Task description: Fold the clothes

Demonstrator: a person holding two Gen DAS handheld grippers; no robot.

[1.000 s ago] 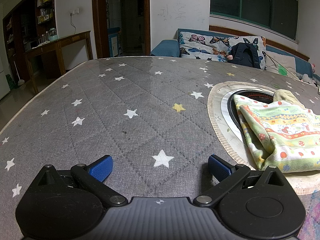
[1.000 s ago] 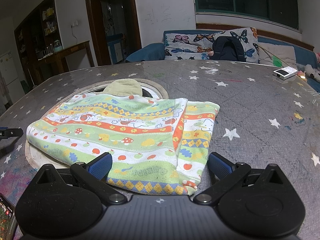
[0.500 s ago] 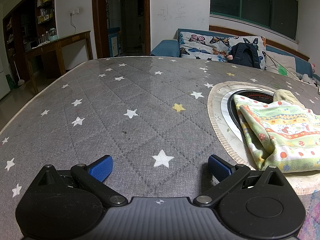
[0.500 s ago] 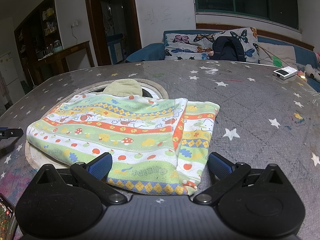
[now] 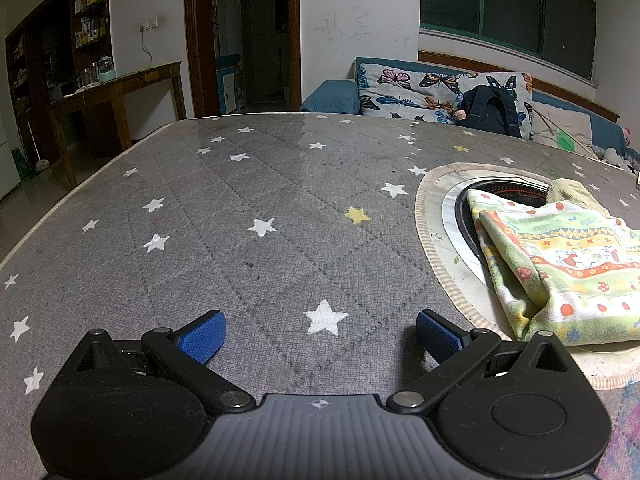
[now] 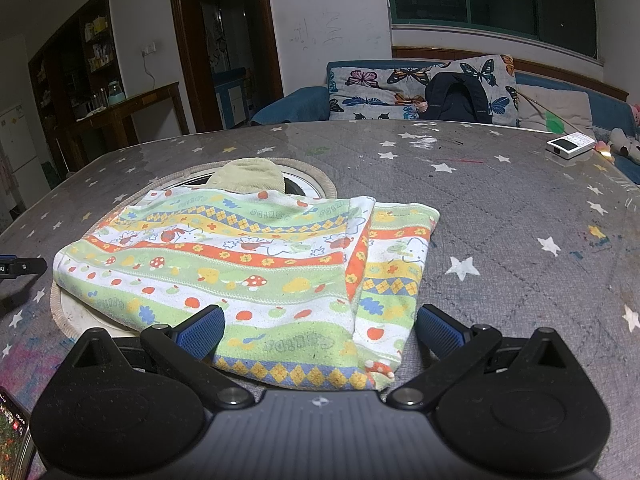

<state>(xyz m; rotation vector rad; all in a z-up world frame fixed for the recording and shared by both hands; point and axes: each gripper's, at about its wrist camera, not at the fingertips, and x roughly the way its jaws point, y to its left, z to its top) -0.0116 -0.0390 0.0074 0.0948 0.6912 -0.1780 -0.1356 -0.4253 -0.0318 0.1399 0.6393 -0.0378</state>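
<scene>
Nothing has moved in the last second: both the left gripper (image 5: 320, 326) and right gripper (image 6: 320, 326) stay spread wide, empty; the patterned cloth (image 6: 248, 264) lies half-folded mid-table, so folding is paused.

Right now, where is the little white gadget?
In the right wrist view, the white gadget sits far right on the starry table cover, near the sofa.

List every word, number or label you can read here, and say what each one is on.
Nothing reads clearly.
Cloth: repeated printed words in its green bands, too blurred to read.
Far wall: faint scribbles, not legible.
Backpack: small pale lettering, too small to read.
Phone at the lower left edge: lit screen, nothing legible.
White device: no text visible.
</scene>
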